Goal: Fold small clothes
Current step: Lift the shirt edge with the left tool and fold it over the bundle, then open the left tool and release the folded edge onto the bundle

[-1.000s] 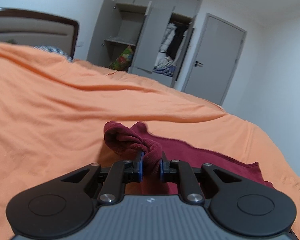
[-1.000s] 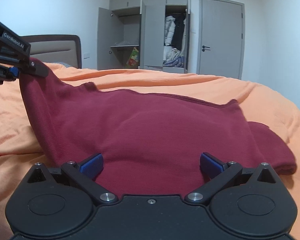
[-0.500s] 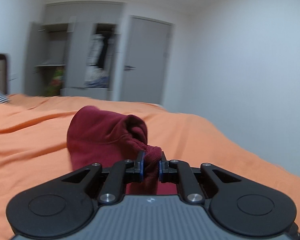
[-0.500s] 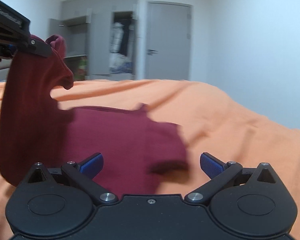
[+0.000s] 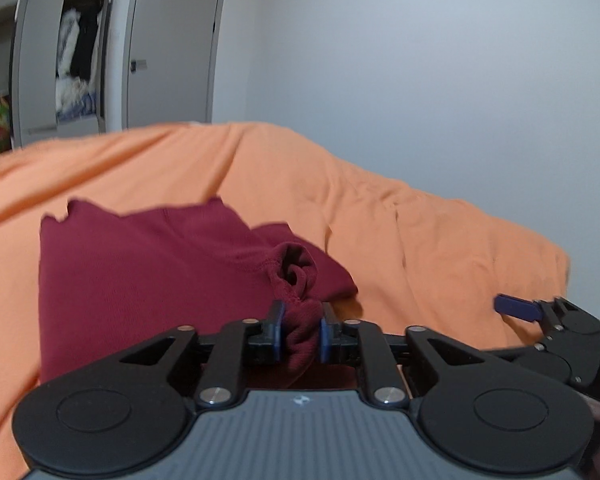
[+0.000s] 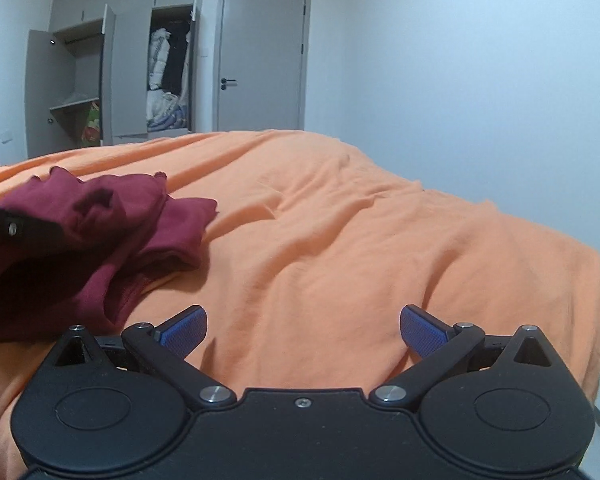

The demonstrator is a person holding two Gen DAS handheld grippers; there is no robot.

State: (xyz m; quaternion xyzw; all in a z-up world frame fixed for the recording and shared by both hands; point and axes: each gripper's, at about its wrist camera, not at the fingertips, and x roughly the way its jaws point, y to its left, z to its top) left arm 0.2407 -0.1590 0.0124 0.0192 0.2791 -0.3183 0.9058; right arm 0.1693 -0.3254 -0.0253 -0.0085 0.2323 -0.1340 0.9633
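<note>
- The left tongs [image 5: 300, 330] are closed tight on a bunched hem of the maroon garment [image 5: 147, 276], with the cloth squeezed into a thick wad between the two blue pads [image 5: 279, 330].
- From that pinch the garment spreads away toward 11 o'clock in the left wrist view, lying partly doubled over itself on the orange bedspread [image 5: 400, 236]; a rolled cuff or sleeve end curls just above the pads at 12 o'clock.
- The right tongs [image 6: 302, 330] stand wide apart, blue fingertips [image 6: 183, 326] splayed to either side, holding nothing; only bare bedspread [image 6: 340, 240] lies between them.
- In the right wrist view the garment [image 6: 99, 232] sits at 10 o'clock from the tongs, heaped in soft folds, its near edge just beside the left fingertip but not touching it as far as can be told.
- A black part of the left tool [image 6: 15, 228] pokes in at the 9 o'clock edge of that view, against the cloth.
- One blue pad of the right tongs [image 5: 516, 307] shows at 3 o'clock in the left wrist view, hovering over the bedspread, clear of the garment.
- Behind the bed, at 11 o'clock, an open grey wardrobe [image 6: 167, 68] shows hanging and piled clothes, with a closed grey door [image 6: 263, 60] beside it.
</note>
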